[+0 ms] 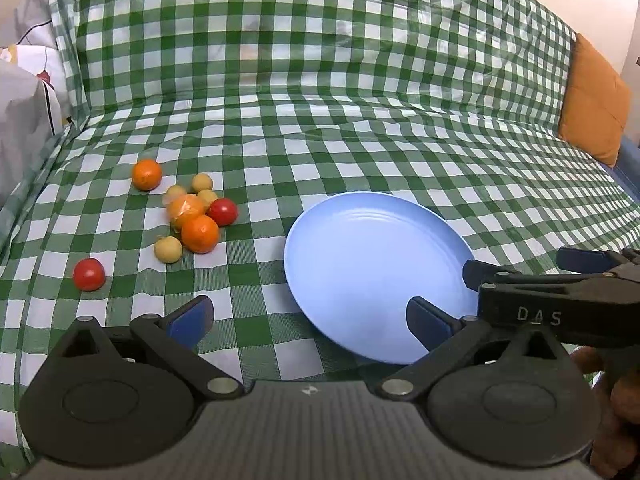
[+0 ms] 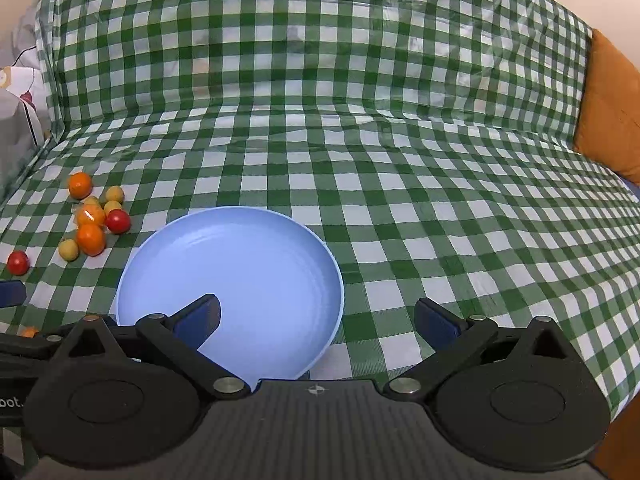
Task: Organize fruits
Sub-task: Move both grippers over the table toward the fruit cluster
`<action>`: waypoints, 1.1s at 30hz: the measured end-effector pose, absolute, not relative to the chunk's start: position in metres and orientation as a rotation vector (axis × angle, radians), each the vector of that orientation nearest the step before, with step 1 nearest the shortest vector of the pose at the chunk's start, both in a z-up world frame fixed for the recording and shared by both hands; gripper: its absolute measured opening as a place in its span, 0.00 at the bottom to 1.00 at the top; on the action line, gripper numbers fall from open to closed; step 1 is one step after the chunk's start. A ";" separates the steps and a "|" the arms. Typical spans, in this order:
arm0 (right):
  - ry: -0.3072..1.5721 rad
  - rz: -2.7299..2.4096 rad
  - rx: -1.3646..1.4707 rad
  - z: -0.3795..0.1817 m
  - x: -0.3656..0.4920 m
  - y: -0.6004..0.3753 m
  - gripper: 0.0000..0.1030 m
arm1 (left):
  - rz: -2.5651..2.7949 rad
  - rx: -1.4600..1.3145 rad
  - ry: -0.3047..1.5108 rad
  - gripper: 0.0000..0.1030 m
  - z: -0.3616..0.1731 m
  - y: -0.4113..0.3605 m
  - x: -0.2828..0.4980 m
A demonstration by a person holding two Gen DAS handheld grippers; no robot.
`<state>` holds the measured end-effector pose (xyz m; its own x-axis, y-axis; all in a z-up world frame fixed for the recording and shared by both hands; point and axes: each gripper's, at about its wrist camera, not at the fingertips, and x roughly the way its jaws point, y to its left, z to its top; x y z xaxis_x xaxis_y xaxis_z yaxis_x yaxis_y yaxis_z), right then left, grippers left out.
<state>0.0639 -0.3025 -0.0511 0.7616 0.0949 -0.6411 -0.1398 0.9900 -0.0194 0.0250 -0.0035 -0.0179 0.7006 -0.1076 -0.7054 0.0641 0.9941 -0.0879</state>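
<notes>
A pale blue plate (image 1: 376, 276) (image 2: 240, 268) lies empty on the green-checked cloth. To its left is a cluster of fruit: oranges (image 1: 200, 234) (image 2: 91, 239), one orange in clear wrap (image 1: 185, 209), red tomatoes (image 1: 222, 211) (image 2: 118, 221), and small yellow fruits (image 1: 168, 249) (image 2: 68, 249). Another tomato (image 1: 89, 274) (image 2: 18, 262) sits apart, nearer the front left. My left gripper (image 1: 308, 318) is open and holds nothing, at the plate's near-left edge. My right gripper (image 2: 318, 318) (image 1: 524, 266) is open and holds nothing, over the plate's near-right rim.
The checked cloth (image 1: 360, 140) covers a sofa seat and rises up its back. An orange cushion (image 1: 592, 100) (image 2: 612, 112) stands at the far right. White patterned bedding (image 1: 24, 100) lies at the far left. A hand (image 1: 616, 400) holds the right gripper.
</notes>
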 end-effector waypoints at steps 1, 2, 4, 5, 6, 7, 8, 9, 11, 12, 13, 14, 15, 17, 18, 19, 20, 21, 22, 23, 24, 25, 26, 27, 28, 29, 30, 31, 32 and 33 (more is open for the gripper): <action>0.692 0.127 -0.069 -0.051 0.064 -0.302 0.99 | -0.096 -0.057 0.791 1.00 -0.018 -0.003 0.027; 0.691 0.127 -0.074 -0.051 0.064 -0.301 0.99 | -0.097 -0.057 0.792 1.00 -0.017 -0.002 0.027; 0.686 0.122 -0.079 -0.052 0.065 -0.299 0.99 | -0.096 -0.057 0.797 1.00 -0.015 -0.004 0.032; 0.682 0.120 -0.081 -0.052 0.065 -0.298 0.99 | -0.094 -0.057 0.797 1.00 -0.014 -0.006 0.033; 0.676 0.119 -0.084 -0.052 0.066 -0.298 0.99 | -0.090 -0.057 0.797 1.00 -0.012 -0.007 0.034; 0.670 0.118 -0.087 -0.052 0.066 -0.299 0.99 | -0.088 -0.056 0.796 1.00 -0.011 -0.008 0.035; 0.664 0.116 -0.090 -0.052 0.065 -0.299 0.99 | -0.088 -0.057 0.797 1.00 -0.012 -0.007 0.035; 0.658 0.115 -0.093 -0.052 0.066 -0.299 0.99 | -0.087 -0.057 0.798 1.00 -0.011 -0.008 0.034; 0.651 0.113 -0.101 -0.052 0.066 -0.299 0.99 | -0.089 -0.052 0.801 1.00 -0.011 -0.009 0.036; 0.648 0.110 -0.107 -0.052 0.066 -0.299 0.99 | -0.088 -0.050 0.803 1.00 -0.010 -0.011 0.036; 0.645 0.109 -0.112 -0.053 0.066 -0.299 0.97 | -0.089 -0.048 0.805 1.00 -0.010 -0.011 0.036; 0.642 0.107 -0.115 -0.053 0.066 -0.299 0.97 | -0.090 -0.046 0.809 1.00 -0.011 -0.011 0.036; 0.638 0.107 -0.117 -0.053 0.067 -0.300 0.95 | -0.089 -0.045 0.812 1.00 -0.011 -0.011 0.036; 0.631 0.105 -0.119 -0.053 0.066 -0.300 0.95 | -0.088 -0.046 0.815 1.00 -0.010 -0.012 0.035; 0.626 0.105 -0.117 -0.053 0.066 -0.300 0.95 | -0.087 -0.046 0.814 1.00 -0.010 -0.012 0.035; 0.622 0.106 -0.114 -0.053 0.066 -0.301 0.95 | -0.087 -0.045 0.814 1.00 -0.010 -0.012 0.035; 0.620 0.105 -0.110 -0.053 0.066 -0.302 0.95 | -0.087 -0.046 0.814 1.00 -0.010 -0.012 0.035; 0.617 0.104 -0.105 -0.053 0.067 -0.303 0.95 | -0.087 -0.046 0.815 1.00 -0.010 -0.013 0.034; 0.614 0.100 -0.103 -0.053 0.067 -0.303 0.95 | -0.087 -0.045 0.815 1.00 -0.010 -0.014 0.035; 0.611 0.096 -0.102 -0.053 0.068 -0.303 0.95 | -0.085 -0.044 0.816 1.00 -0.009 -0.016 0.035; 0.606 0.096 -0.098 -0.053 0.068 -0.304 0.95 | -0.085 -0.043 0.817 1.00 -0.009 -0.016 0.035; 0.602 0.094 -0.094 -0.053 0.068 -0.304 0.95 | -0.085 -0.042 0.818 1.00 -0.009 -0.017 0.036; 0.598 0.092 -0.093 -0.053 0.068 -0.304 0.95 | -0.085 -0.041 0.818 1.00 -0.009 -0.017 0.035; 0.597 0.088 -0.092 -0.053 0.068 -0.305 0.95 | -0.084 -0.042 0.818 1.00 -0.009 -0.017 0.035; 0.598 0.087 -0.090 -0.053 0.069 -0.304 0.95 | -0.084 -0.043 0.820 1.00 -0.008 -0.017 0.035; 0.601 0.087 -0.087 -0.053 0.069 -0.304 0.95 | -0.083 -0.045 0.823 1.00 -0.008 -0.018 0.035; 0.605 0.086 -0.084 -0.054 0.069 -0.304 0.95 | -0.082 -0.046 0.827 1.00 -0.008 -0.018 0.035; 0.611 0.088 -0.080 -0.054 0.070 -0.303 0.95 | -0.082 -0.046 0.833 1.00 -0.009 -0.017 0.036; 0.618 0.092 -0.073 -0.054 0.071 -0.305 0.95 | -0.085 -0.048 0.841 1.00 -0.009 -0.017 0.036; 0.623 0.095 -0.066 -0.054 0.071 -0.304 0.95 | -0.087 -0.051 0.849 1.00 -0.009 -0.017 0.037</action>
